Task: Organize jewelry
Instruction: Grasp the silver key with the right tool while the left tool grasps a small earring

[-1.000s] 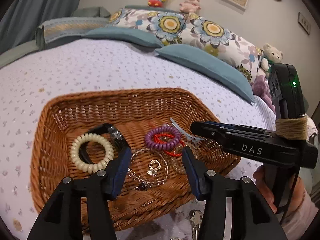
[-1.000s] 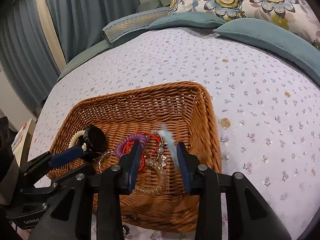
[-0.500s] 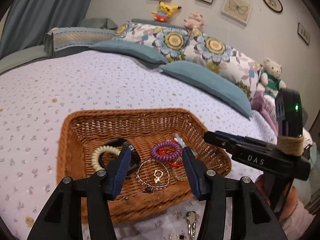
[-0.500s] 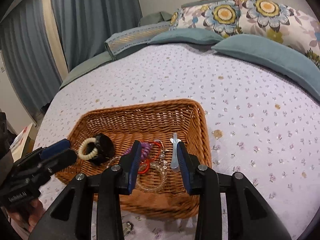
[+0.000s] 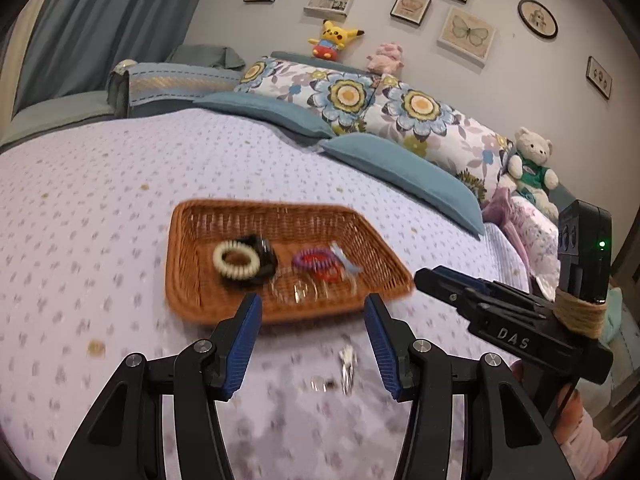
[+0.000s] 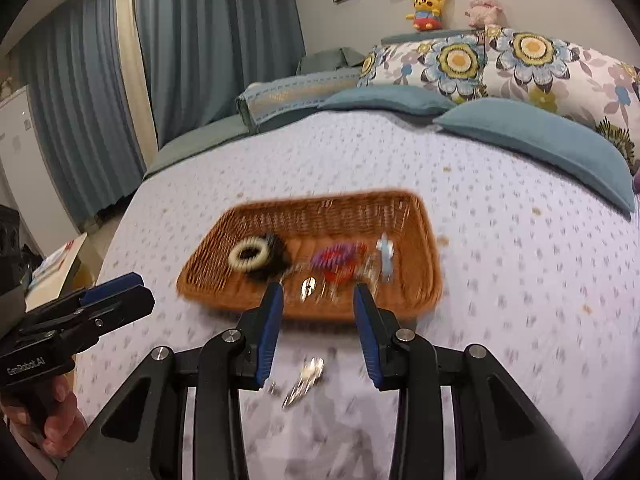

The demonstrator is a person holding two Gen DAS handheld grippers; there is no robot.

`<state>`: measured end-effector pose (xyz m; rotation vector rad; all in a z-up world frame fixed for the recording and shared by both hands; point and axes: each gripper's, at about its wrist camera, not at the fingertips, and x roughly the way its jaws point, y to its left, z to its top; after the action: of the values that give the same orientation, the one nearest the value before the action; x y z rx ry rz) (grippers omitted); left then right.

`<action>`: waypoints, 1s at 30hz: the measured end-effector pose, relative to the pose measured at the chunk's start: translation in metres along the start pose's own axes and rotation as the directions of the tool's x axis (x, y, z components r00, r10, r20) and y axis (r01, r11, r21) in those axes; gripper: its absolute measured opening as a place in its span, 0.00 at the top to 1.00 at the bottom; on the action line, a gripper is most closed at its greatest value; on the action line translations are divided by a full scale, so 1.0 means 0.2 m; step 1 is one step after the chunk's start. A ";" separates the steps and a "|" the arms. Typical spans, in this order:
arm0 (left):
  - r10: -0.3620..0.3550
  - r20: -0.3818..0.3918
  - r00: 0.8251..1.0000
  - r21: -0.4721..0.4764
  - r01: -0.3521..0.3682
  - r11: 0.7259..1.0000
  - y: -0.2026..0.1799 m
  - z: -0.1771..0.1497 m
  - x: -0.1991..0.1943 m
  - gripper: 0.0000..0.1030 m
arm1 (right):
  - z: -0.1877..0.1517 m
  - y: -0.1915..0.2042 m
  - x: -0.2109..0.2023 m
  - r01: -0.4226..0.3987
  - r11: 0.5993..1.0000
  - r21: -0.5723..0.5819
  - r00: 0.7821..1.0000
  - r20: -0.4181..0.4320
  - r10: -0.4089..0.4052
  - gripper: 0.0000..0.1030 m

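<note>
A brown wicker basket (image 5: 188,280) (image 6: 424,240) lies on the bed. It holds a cream coil bracelet (image 5: 236,260) (image 6: 250,256), a black watch (image 5: 266,258), a purple and red coil tie (image 5: 314,264) (image 6: 338,260), a light blue clip (image 5: 344,260) (image 6: 386,258) and clear chains (image 5: 294,290). Small silver pieces (image 5: 347,364) (image 6: 306,380) lie on the bedspread in front of the basket. My left gripper (image 5: 312,340) is open and empty, above and short of the basket. My right gripper (image 6: 318,334) is open and empty, over the silver pieces.
The lilac dotted bedspread (image 5: 100,200) surrounds the basket. Teal and floral pillows (image 5: 400,160) and soft toys (image 5: 532,168) line the headboard. Blue curtains (image 6: 180,60) hang at the left. The right gripper's body (image 5: 512,320) shows at the right in the left wrist view.
Both grippers have pulled back and up from the basket, which now looks smaller and farther. The blue clip lies in the basket. Silver pieces on the bedspread have come into view.
</note>
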<state>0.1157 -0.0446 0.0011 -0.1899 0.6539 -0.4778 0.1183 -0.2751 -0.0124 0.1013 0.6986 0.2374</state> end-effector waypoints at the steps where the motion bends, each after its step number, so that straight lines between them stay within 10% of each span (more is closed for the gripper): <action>1: -0.003 -0.007 1.000 -0.005 0.003 1.000 -0.01 -0.03 -0.02 0.47 | -0.03 0.01 0.00 -0.002 1.000 0.005 1.000 -0.013 0.002 0.62; 20: 0.020 -0.249 0.968 -0.046 -0.032 0.998 0.06 -0.35 0.32 0.47 | -0.28 0.04 0.44 0.013 0.999 0.049 0.954 -0.300 0.003 0.62; 30: 0.037 -0.303 0.952 0.045 -0.025 0.999 -0.04 -0.37 0.41 0.47 | -0.31 -0.10 0.40 0.074 0.995 0.072 0.943 -0.330 -0.046 0.83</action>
<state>0.1238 -0.0922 -0.0976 -0.0667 0.9468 -0.4942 0.1420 -0.2731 -0.1127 0.1220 1.0433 0.1676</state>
